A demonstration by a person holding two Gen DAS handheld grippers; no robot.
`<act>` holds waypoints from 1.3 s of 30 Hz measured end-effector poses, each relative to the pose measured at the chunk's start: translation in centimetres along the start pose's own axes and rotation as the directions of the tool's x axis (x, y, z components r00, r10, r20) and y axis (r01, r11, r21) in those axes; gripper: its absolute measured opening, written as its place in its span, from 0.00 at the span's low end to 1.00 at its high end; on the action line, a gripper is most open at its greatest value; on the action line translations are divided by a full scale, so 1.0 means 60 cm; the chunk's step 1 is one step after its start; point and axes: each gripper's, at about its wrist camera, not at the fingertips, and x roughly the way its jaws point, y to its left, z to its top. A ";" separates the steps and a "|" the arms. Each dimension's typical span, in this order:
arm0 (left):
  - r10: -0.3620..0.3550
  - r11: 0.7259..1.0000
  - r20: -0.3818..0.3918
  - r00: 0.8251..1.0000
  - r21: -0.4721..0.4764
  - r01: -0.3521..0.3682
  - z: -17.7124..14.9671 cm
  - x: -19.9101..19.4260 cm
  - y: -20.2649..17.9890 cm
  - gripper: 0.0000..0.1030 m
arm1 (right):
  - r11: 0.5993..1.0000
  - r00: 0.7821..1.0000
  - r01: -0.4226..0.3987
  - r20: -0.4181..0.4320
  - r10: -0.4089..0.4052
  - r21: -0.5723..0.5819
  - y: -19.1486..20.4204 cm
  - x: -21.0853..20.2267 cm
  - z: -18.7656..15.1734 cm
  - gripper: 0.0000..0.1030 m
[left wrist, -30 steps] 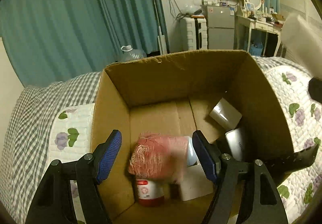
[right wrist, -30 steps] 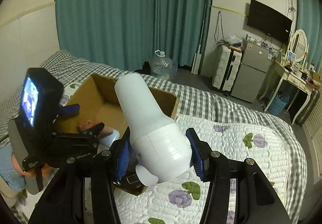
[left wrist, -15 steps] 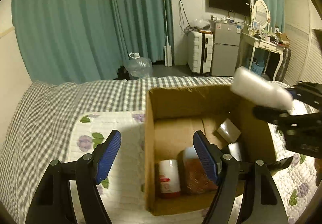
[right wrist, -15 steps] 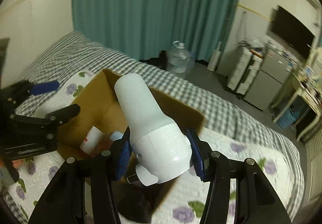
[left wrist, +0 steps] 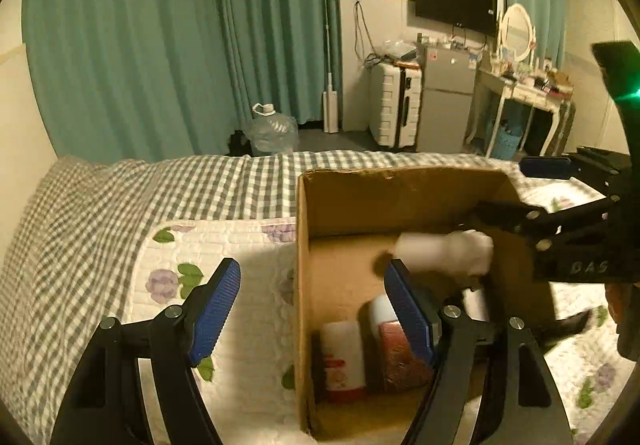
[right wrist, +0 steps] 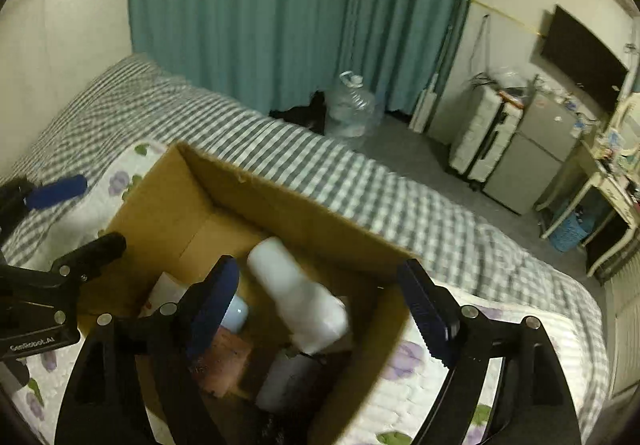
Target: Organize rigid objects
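An open cardboard box (left wrist: 400, 197) (right wrist: 280, 201) sits on the bed. A white bottle (right wrist: 300, 305) (left wrist: 444, 253), motion-blurred, is free between my open right gripper's (right wrist: 324, 309) fingers, inside the box. The right gripper also shows in the left wrist view (left wrist: 516, 189) above the box's right side. In the box are a white and red can (left wrist: 344, 357), a reddish-brown packet (left wrist: 400, 357) (right wrist: 224, 361), a pale blue item (right wrist: 236, 313) and a grey-white container (right wrist: 288, 377). My left gripper (left wrist: 312, 313) is open and empty, straddling the box's left wall.
The bed has a floral quilt (left wrist: 224, 285) over a checked cover (left wrist: 160, 197). Beyond it stand teal curtains (left wrist: 180, 45), a water jug (left wrist: 272, 133), a white suitcase (left wrist: 394, 109), a small fridge (left wrist: 448, 97) and a dressing table (left wrist: 528, 93).
My right gripper moved over the box, opened and let go of the white bottle, which now drops into the box. My left gripper stayed open beside the box's left wall.
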 end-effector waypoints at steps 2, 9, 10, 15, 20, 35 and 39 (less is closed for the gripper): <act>-0.011 1.000 0.015 1.000 -0.008 0.011 0.004 -0.030 -0.001 0.75 | 1.000 0.999 0.021 0.028 -0.021 0.023 -0.007 -0.036 0.003 0.82; 0.013 1.000 0.164 0.986 -0.001 -0.013 0.029 -0.179 -0.010 0.77 | 0.993 0.986 0.082 0.140 -0.093 0.086 0.002 -0.212 -0.018 0.91; 0.019 1.000 0.197 0.980 -0.002 -0.019 0.031 -0.208 -0.012 0.78 | 0.992 0.983 0.088 0.152 -0.102 0.092 0.005 -0.231 -0.020 0.91; 0.047 0.999 0.322 0.946 0.007 -0.051 0.036 -0.303 -0.020 0.80 | 0.982 0.954 0.130 0.254 -0.162 0.136 0.037 -0.346 -0.040 0.95; 0.044 0.999 0.414 0.909 -0.005 -0.046 0.011 -0.364 -0.023 0.80 | 0.957 0.899 0.159 0.364 -0.242 0.244 0.056 -0.425 -0.078 1.00; 0.052 0.999 0.368 0.928 -0.008 -0.053 -0.132 -0.266 -0.040 0.80 | 0.921 0.882 0.220 0.337 -0.329 0.322 0.090 -0.314 -0.224 1.00; 0.070 0.997 0.343 0.937 0.007 -0.078 -0.157 -0.234 -0.045 0.80 | 0.920 0.895 0.220 0.308 -0.323 0.326 0.089 -0.274 -0.241 1.00</act>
